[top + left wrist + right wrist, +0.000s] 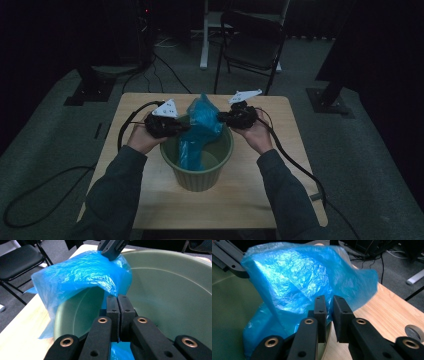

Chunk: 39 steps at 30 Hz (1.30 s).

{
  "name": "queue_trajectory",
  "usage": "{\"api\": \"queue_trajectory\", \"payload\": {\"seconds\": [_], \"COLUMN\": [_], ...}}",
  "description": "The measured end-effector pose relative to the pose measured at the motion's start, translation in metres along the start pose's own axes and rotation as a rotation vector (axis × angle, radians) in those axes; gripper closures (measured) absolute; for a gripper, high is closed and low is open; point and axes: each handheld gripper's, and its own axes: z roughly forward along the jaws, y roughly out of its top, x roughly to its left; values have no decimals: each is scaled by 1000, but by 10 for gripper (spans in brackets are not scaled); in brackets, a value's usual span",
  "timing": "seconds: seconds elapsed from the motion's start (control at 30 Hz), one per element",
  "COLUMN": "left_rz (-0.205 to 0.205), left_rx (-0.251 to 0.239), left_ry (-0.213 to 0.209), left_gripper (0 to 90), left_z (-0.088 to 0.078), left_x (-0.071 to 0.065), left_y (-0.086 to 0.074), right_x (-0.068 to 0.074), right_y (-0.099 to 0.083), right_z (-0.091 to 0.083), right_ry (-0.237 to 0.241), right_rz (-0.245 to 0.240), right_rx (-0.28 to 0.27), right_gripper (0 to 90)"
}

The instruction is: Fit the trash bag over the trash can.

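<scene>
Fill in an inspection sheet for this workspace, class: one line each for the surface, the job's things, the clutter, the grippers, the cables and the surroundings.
Surface: wooden table, bare around the bin.
Job's things: green bin at mid-table; blue bag half in it, top bunched above the rim.
Clutter: tape roll on the table near the right gripper.
Grippers: left gripper shut on the bag's edge over the bin; right gripper at the bin's rim by the bag, jaws slightly apart.
Cables: one black cable trails from each gripper across the table to the floor.
Surroundings: dark room, grey carpet, black folding chair behind the table.
</scene>
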Motion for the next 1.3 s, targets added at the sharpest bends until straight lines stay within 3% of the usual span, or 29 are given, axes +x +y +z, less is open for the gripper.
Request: {"api": "queue_trajectory", "payload": {"seconds": [0.2, 0.37, 0.57, 0.87, 0.93, 1.03, 1.13, 1.3], "left_rz": [-14, -43, -54, -36, -24, -18, -11, 11], "left_rx": [-7, -63, -106, -68, -44, -34, -25, -9], "left_ry": [13, 39, 43, 57, 73, 72, 77, 74], "left_gripper": [815, 720, 633, 546, 536, 530, 574, 857], "left_z": [-4, -14, -14, 8, 14, 18, 21, 22], "left_x": [2, 5, 5, 2, 0, -1, -3, -5], "left_y": [-1, 3, 12, 19, 21, 23, 25, 25], "right_x": [1, 6, 14, 24, 24, 25, 23, 23], "right_y": [1, 1, -1, -2, -1, 0, 1, 1], "right_z": [-7, -16, -16, -16, -19, -21, -23, -23], "right_ry": [-14, -17, 5, 106, 171, 205, 230, 240], "right_rz": [-16, -35, -65, -82, -70, -60, -48, -48], "right_rx": [-11, -45, -36, -74, -107, -130, -144, -146], "right_gripper": [856, 880, 881, 880, 880, 881, 881, 880]}}
